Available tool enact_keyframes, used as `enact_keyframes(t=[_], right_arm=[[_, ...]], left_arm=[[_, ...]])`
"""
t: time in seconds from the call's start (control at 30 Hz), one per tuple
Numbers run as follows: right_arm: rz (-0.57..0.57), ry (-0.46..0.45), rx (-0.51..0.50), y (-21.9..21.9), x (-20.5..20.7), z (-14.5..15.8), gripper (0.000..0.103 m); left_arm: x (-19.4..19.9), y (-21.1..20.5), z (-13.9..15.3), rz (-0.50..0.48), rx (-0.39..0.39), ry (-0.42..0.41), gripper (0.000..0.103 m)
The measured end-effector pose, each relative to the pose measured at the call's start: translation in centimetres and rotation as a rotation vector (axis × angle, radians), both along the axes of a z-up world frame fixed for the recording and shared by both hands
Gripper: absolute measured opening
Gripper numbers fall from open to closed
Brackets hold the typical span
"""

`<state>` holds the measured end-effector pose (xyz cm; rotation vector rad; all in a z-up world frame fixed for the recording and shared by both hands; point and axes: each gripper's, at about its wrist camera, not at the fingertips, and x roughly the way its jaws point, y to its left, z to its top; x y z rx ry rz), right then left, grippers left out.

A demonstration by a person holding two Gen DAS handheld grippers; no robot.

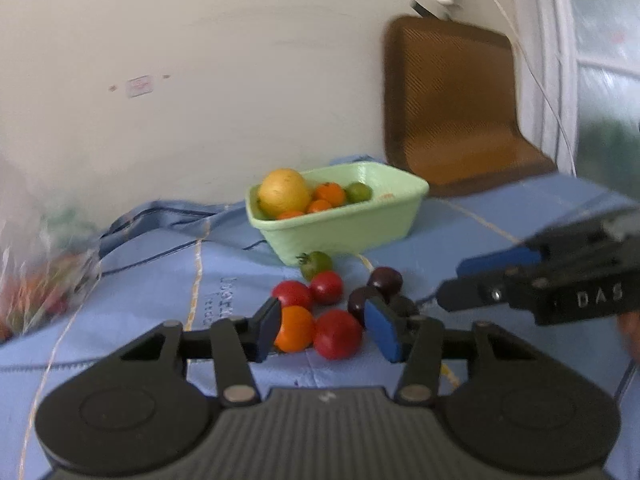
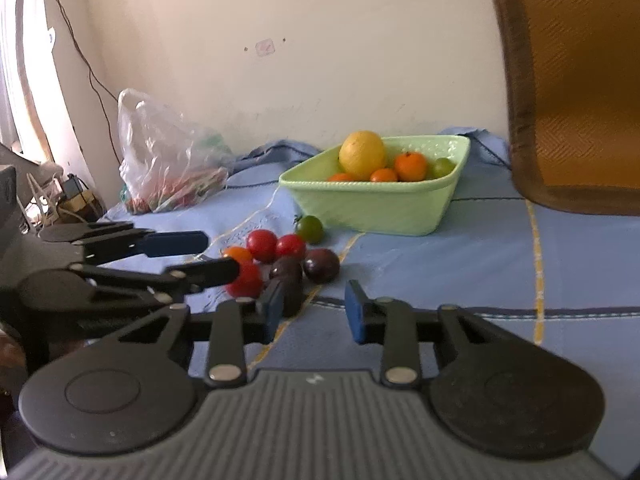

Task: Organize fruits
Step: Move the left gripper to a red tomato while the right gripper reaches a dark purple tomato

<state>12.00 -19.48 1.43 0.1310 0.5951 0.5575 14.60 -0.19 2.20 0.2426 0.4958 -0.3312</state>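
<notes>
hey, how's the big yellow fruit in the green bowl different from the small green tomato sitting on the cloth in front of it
The yellow fruit is far larger than the green tomato. The yellow fruit sits in the green bowl, piled with small orange fruits; the green tomato lies on the blue cloth outside the bowl. The yellow fruit is plain yellow; the green tomato is dark green with a leafy stem cap. Both are round and untouched by either gripper.

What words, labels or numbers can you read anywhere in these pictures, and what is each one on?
"DAS": raised letters on the black body of the right claw, seen from the left camera.
Stitched writing on the blue cloth: too blurred to read.
Small pinkish sticker on the wall: too small to read.
</notes>
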Motion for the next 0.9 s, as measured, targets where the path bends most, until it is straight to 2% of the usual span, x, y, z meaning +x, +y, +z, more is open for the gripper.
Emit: enact_keyframes(t=[0.1,0.3,0.5,0.73,0.87,0.9], right_arm=[[0.013,0.012,-0.012,0.5,0.6,0.0,0.027],[0.034,0.064,0.043,0.6,1.5,-0.5,0.029],[0.091,0.132,0.081,1.2,2.0,-1.5,0.030],[0.065,0.109,0.060,0.9,1.5,-1.2,0.027],[0.037,0.094,0.065,0.0,0.9,-1.0,0.028],[0.033,0.100,0.069,-0.2,0.8,-1.2,0.028]], left_arm=[[0.3,-0.5,-0.7,-0.037,0.050,-0.003,0.039],[0.1,-0.7,-1.3,-0.108,0.082,-0.019,0.043],[-0.5,-0.5,-1.3,-0.103,0.087,-0.024,0.042],[-1.2,-2.2,-2.0,-0.128,0.201,-0.049,0.043],[-0.8,-2.6,-1.9,-0.119,0.201,-0.044,0.043],[-0.5,-2.6,-1.9,-0.108,0.193,-0.039,0.041]])
